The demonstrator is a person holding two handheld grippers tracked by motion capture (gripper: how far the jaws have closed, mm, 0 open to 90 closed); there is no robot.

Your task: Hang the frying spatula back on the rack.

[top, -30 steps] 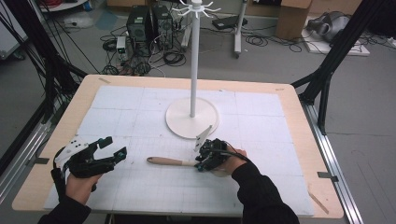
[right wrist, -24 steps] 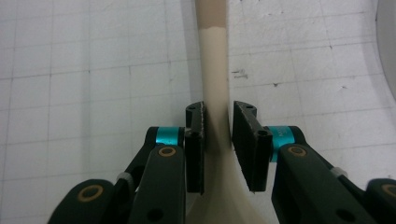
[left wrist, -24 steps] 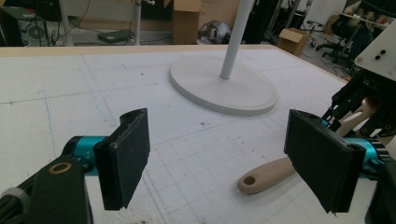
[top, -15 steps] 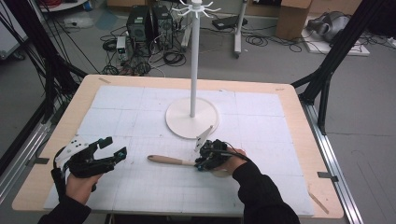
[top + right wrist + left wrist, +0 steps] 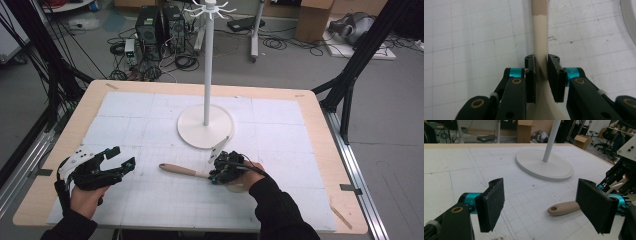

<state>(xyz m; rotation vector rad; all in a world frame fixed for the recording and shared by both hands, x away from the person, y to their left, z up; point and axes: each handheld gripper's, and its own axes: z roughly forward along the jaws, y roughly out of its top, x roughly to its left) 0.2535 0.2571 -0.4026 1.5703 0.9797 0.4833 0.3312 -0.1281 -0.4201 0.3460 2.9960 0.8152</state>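
A kitchen utensil with a tan handle (image 5: 180, 170) and a cream neck (image 5: 540, 37) lies on the white foam board (image 5: 150, 115). My right gripper (image 5: 213, 176) is shut on the cream neck, its jaws (image 5: 541, 61) having just closed onto it; both pads press its sides. The utensil's head is hidden under that gripper. My left gripper (image 5: 121, 157) hovers at the front left, well apart from the utensil, open with nothing between its pads (image 5: 541, 202). In the left gripper view, the handle (image 5: 564, 208) with its hanging hole points toward it and the right gripper (image 5: 621, 182) stands at the far right.
A white stand with a round base (image 5: 205, 127) and a tall pole (image 5: 207, 65) with hooks on top rises just behind the right gripper. The wooden table edge (image 5: 320, 130) frames the foam board. Cables and boxes lie on the floor beyond.
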